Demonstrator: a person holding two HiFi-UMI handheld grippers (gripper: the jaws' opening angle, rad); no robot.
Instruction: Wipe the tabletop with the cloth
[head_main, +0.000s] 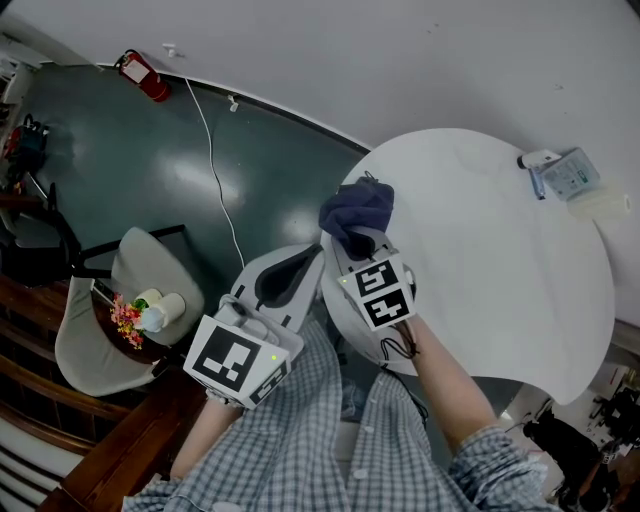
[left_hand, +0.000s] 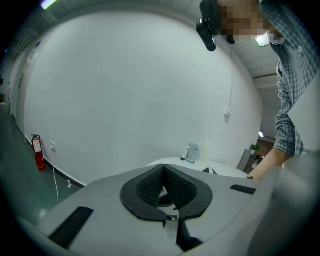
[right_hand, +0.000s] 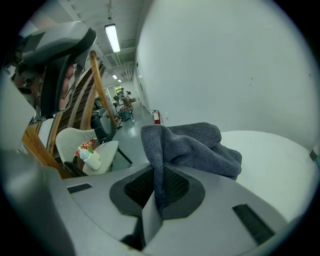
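Note:
A dark blue-grey cloth (head_main: 356, 210) hangs bunched over the near left edge of the round white table (head_main: 500, 260). My right gripper (head_main: 358, 243) is shut on a fold of the cloth (right_hand: 185, 147), which rises from between the jaws and drapes forward toward the tabletop (right_hand: 280, 165). My left gripper (head_main: 287, 272) is held off the table's left edge, beside the right one, its jaws pressed together with nothing between them (left_hand: 163, 186). In the left gripper view the table (left_hand: 200, 166) shows only as a thin white rim beyond the jaws.
A small white box with a tube (head_main: 562, 174) lies at the table's far right edge. Left of the table, on the dark green floor, stands a pale chair (head_main: 110, 320) with a side table carrying flowers (head_main: 128, 322). A red extinguisher (head_main: 143, 75) leans by the wall.

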